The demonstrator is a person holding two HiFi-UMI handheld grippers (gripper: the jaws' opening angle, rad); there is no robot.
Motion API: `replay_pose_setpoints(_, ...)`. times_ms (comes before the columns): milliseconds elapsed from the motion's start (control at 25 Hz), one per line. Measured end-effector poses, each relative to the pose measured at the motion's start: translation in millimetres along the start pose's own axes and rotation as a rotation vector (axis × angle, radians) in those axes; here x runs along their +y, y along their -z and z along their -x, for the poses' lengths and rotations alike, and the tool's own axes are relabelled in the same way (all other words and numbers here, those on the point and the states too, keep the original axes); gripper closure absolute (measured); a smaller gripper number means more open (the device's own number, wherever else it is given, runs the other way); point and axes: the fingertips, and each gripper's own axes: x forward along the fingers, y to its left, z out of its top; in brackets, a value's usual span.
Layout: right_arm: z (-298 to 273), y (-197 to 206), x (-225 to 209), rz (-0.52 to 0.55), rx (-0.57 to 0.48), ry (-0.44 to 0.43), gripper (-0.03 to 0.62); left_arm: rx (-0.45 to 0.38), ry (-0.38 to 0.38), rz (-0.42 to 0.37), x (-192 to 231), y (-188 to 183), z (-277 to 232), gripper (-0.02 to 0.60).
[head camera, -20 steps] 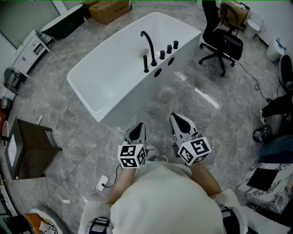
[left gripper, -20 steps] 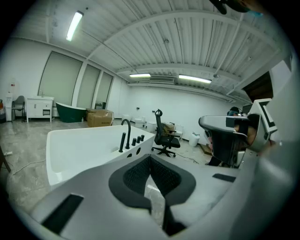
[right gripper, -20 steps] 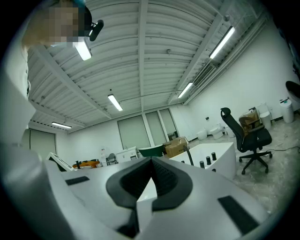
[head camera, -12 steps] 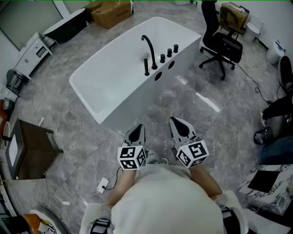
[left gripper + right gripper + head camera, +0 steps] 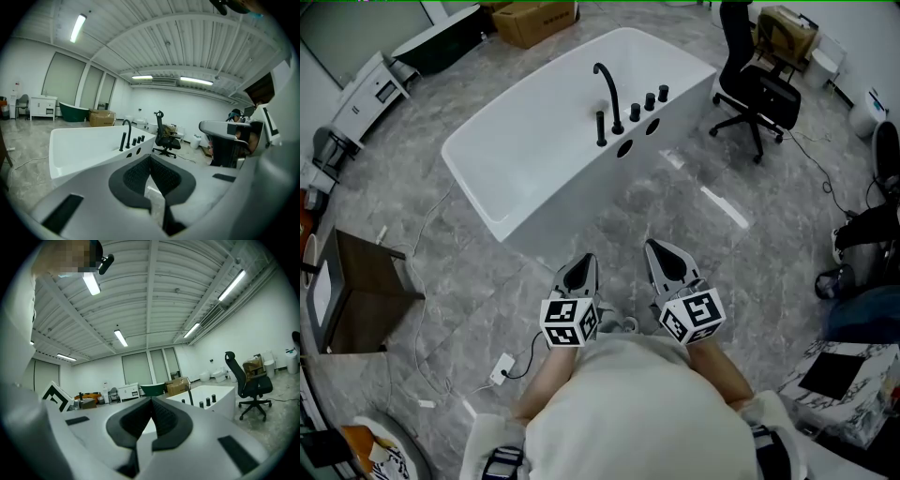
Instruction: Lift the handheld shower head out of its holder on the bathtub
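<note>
Your L gripper (image 5: 578, 269) & R gripper (image 5: 667, 257): fingers closed, nothing held. Shower head (image 5: 601, 128) is well apart at 12 o'clock, on bathtub (image 5: 502, 155) rim just beside spout (image 5: 607, 92), long axis upright, pointing up.

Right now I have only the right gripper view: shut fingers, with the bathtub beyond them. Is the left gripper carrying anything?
Observer: No. The left gripper has its fingers shut together with nothing between them.
Operator: How close am I to the tub?
Observer: Not close. In the head view the right gripper and the left are held near the person's body. A stretch of grey floor lies between them and the near wall of the bathtub.
Operator: Anything underfoot?
Observer: A white plug with its cable lies on the floor left of the person. It is off the straight line to the black shower head.
</note>
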Motion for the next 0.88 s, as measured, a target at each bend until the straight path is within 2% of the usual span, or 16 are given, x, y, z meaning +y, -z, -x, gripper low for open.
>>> replay_pose_setpoints(480, -13.5, -0.6, -15.1, -0.047, -0.009, -0.012, 0.574, 0.004, -0.023, 0.01, 11.8, -1.8, -11.0, 0.56)
replay_pose_setpoints(880, -63.2, -9.4, -44.5, -0.039, 0.004, 0.017, 0.573, -0.003, -0.005, 0.029, 40.3, -24.8, -59.2, 0.56)
